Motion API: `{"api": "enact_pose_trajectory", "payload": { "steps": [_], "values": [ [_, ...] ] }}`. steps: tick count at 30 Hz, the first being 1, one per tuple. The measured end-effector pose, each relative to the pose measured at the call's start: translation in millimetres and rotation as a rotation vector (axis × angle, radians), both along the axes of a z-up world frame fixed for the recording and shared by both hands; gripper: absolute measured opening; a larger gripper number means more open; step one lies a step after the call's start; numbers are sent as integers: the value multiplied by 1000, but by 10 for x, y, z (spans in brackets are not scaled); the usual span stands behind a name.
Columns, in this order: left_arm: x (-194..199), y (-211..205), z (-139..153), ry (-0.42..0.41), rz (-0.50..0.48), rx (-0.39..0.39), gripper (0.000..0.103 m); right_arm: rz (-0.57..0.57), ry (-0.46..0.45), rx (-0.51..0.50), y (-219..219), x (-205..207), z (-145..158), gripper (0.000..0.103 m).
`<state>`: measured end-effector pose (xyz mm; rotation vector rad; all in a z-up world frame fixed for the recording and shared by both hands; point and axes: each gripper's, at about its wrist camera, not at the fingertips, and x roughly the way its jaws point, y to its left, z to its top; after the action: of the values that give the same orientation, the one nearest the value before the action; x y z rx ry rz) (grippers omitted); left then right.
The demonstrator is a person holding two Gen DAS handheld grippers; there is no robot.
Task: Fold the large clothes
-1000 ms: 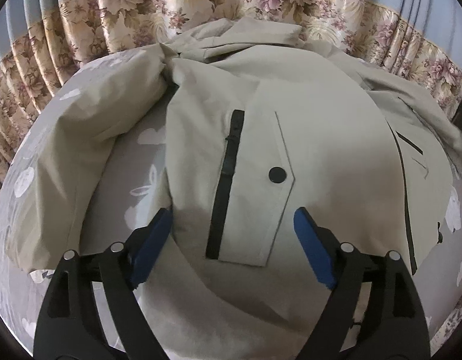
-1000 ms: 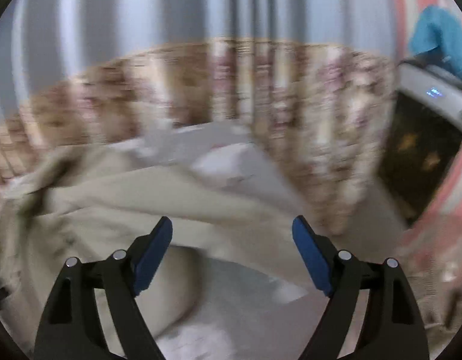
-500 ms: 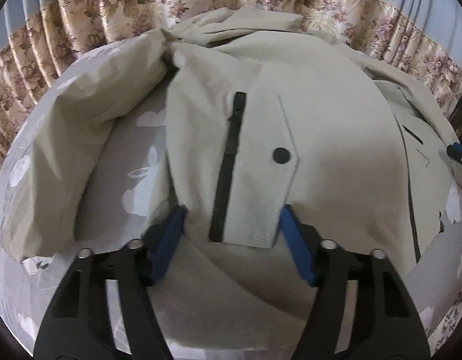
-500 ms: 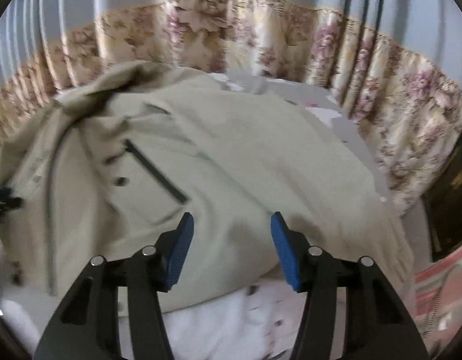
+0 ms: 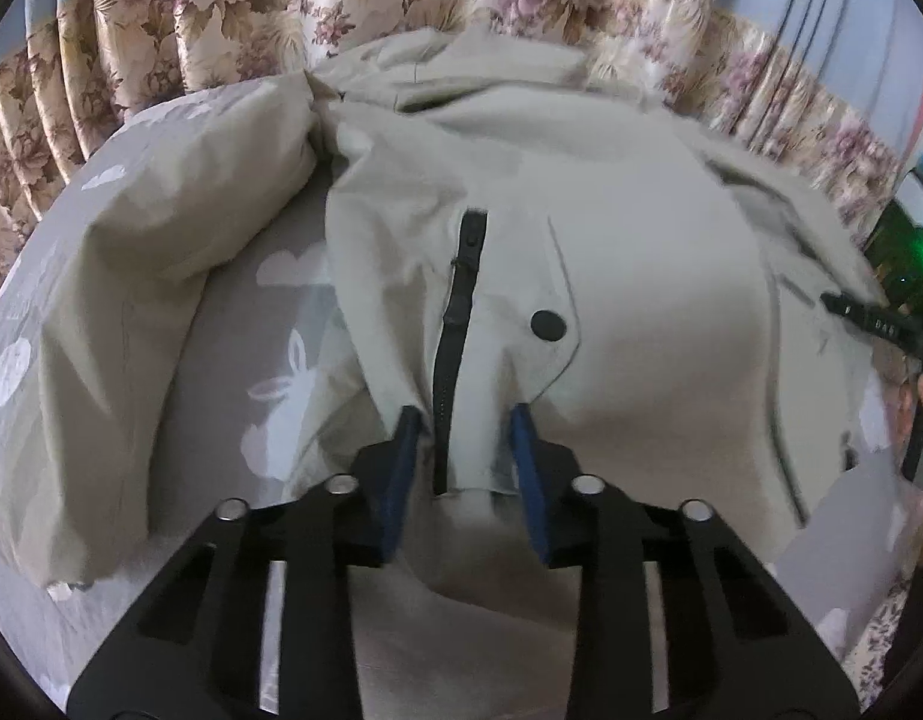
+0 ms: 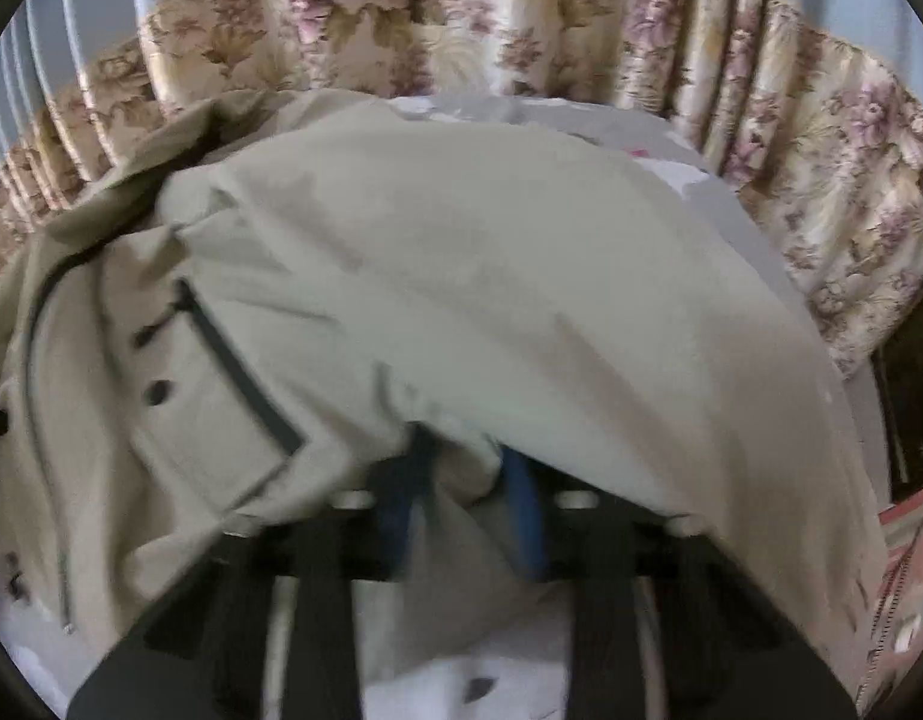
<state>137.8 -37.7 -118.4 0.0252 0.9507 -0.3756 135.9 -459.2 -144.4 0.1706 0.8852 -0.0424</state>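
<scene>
Left wrist: left tongs [image 5: 466, 429] just closed, pinching jacket [image 5: 611, 276] hem at frame centre; right tongs [image 6: 470, 468] likewise pinching its hem.

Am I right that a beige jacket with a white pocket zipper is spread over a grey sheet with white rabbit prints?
Nearly. The pocket zipper is black, not white, as the left wrist view shows. The rest holds: the beige jacket is spread over a grey sheet with white rabbit prints.
</scene>
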Motion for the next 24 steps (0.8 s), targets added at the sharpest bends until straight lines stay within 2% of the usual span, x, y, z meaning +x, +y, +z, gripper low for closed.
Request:
{"api": "enact_pose_trajectory", "payload": {
  "steps": [4, 9, 11, 13, 15, 17, 18, 19, 20, 21, 22, 24],
  "values": [
    [-39, 377, 262, -11, 33, -61, 14, 102, -23, 88, 225, -391, 205, 5],
    [-221, 907, 534, -4, 81, -75, 12, 152, 0, 140, 489, -812, 354, 4],
    [-331, 1008, 525, 17, 85, -62, 11, 151, 19, 125, 595, -936, 368, 4],
    [-383, 1006, 401, 47, 74, -27, 13, 137, 82, 41, 688, -1021, 279, 4],
    [-362, 938, 172, 75, 65, 14, 16, 116, 156, 34, 646, -999, 90, 6],
    [-365, 841, 56, 55, 66, 91, 25, 117, 145, 36, 617, -981, 77, 15],
    [-387, 802, 38, 31, 67, 134, 41, 127, 125, 50, 600, -981, 157, 17],
    [-401, 771, 60, -1, 71, 172, 59, 136, 95, 56, 594, -997, 253, 27],
    [-414, 774, 102, -18, 65, 170, 65, 143, 38, 56, 579, -1027, 420, 46],
    [-420, 789, 157, -32, 61, 151, 75, 143, 3, 52, 554, -1032, 516, 54],
    [-408, 818, 212, -36, 58, 131, 81, 142, -32, 49, 531, -1043, 625, 59],
    [-372, 881, 307, -46, 56, 102, 82, 134, -102, 55, 464, -992, 818, 59]
  ]
}}
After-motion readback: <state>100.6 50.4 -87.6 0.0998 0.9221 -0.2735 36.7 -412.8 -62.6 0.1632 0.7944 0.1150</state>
